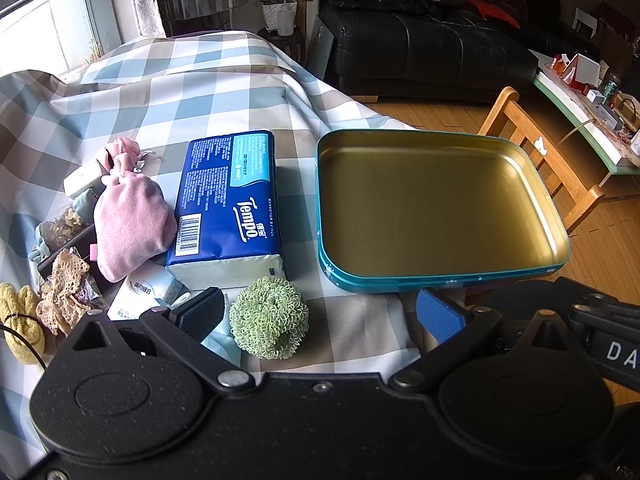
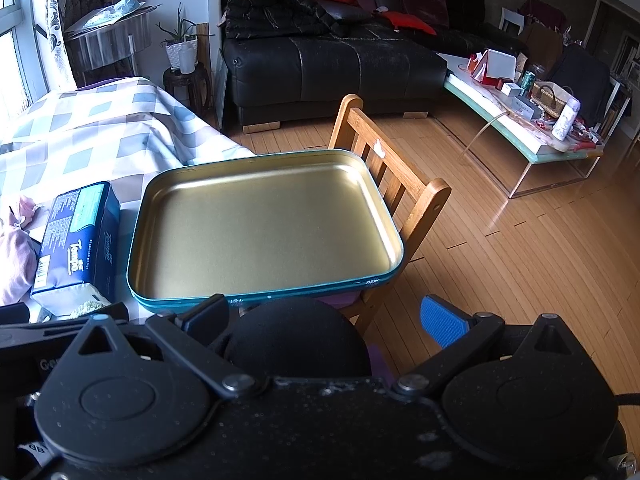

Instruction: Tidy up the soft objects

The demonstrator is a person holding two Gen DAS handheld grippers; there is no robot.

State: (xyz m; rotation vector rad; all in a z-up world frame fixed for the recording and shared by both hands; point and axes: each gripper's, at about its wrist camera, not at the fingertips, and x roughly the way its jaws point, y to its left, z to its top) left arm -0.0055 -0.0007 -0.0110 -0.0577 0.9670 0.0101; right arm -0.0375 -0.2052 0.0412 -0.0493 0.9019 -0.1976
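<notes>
Left gripper (image 1: 320,312): jaws released; green scrubber (image 1: 270,318) between them.
Right gripper (image 2: 324,320): jaws released.
Ahead: tin tray (image 1: 400,280), tissue pack (image 1: 228,204), pink pouch (image 1: 132,220).

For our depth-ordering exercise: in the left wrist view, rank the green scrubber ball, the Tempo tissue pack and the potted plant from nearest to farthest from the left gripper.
1. Green scrubber ball, between the open fingers of the left gripper.
2. Tempo tissue pack, just behind it on the tablecloth.
3. Potted plant, far back beside the sofa.
</notes>
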